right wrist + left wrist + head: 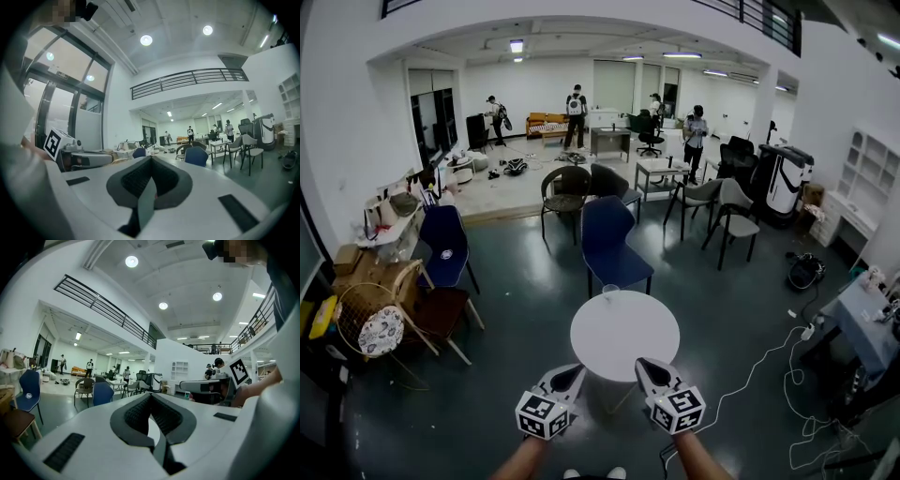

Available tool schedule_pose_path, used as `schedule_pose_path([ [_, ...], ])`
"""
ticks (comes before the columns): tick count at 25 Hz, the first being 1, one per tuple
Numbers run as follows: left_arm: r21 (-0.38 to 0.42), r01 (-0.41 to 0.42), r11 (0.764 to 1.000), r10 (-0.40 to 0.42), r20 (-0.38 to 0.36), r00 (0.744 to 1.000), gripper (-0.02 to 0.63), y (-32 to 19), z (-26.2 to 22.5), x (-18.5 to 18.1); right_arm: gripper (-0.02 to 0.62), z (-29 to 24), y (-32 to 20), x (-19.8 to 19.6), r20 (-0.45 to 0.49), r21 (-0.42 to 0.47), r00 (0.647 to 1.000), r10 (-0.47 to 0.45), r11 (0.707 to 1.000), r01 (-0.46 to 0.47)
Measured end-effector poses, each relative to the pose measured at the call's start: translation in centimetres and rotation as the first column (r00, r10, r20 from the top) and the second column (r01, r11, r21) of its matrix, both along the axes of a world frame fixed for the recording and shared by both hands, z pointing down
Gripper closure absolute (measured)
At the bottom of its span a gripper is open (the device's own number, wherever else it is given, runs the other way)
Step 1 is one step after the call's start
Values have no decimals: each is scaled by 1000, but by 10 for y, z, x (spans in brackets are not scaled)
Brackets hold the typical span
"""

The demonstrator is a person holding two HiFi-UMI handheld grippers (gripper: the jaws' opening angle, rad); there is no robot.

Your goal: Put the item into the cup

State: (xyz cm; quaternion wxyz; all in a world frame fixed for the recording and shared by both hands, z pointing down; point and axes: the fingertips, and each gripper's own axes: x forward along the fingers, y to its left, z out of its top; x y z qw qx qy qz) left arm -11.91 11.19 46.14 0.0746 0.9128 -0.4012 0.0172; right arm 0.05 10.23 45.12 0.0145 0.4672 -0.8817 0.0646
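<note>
White counter [624, 339] bears cup [610, 292], probably light, tippy; item unseen; my left hand-held gripper [566, 377], right hand-held gripper [652, 371] closed empty.

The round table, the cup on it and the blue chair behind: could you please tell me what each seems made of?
Round table: even white, matte top without grain, probably laminate or painted board. Cup: transparent, what lies behind shows through; plastic or glass, too small to tell. Blue chair: smooth blue shell, likely moulded plastic or upholstery, on thin dark metal-looking legs.
</note>
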Motion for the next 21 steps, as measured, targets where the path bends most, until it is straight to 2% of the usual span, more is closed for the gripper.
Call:
schedule_pose_path([
  [12, 10, -2, 1000, 2, 1, 1000, 590, 10, -6, -26, 578, -5, 9, -26, -10, 10, 1000, -9, 1000, 9],
  [21, 0, -1, 1000, 1, -12, 1000, 591, 16, -5, -29, 578, -1, 17, -28, -11, -5, 1000, -8, 1000, 8],
])
